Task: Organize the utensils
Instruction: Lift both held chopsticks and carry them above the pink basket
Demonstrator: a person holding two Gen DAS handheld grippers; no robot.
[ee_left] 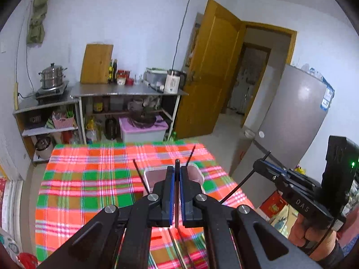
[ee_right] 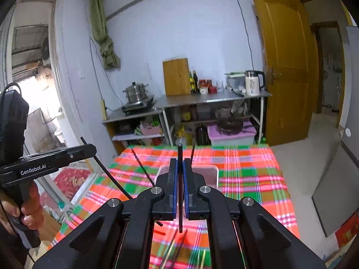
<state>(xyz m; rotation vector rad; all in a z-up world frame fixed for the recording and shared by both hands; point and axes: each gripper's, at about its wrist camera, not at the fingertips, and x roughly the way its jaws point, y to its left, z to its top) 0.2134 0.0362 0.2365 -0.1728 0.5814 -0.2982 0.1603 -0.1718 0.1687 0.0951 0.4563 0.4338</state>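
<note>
My left gripper (ee_left: 177, 170) is shut on a dark chopstick (ee_left: 177, 165) that sticks out past the fingertips, held above the plaid table. My right gripper (ee_right: 180, 162) is shut on a black chopstick (ee_right: 180, 154) in the same way. A clear rectangular plastic container (ee_left: 197, 172) stands on the cloth just beyond the left fingers; it also shows in the right wrist view (ee_right: 212, 173). Several loose chopsticks (ee_right: 177, 246) lie on the cloth below the right gripper, and some lie under the left gripper (ee_left: 177, 244). The right gripper body shows in the left view (ee_left: 298, 192).
The table has a red, green and orange plaid cloth (ee_left: 89, 179). Behind it stand metal shelves with a steamer pot (ee_left: 52, 76), a cutting board (ee_left: 96, 63) and a kettle (ee_left: 172, 81). A grey fridge (ee_left: 291, 121) and a wooden door (ee_left: 213, 67) are at the right.
</note>
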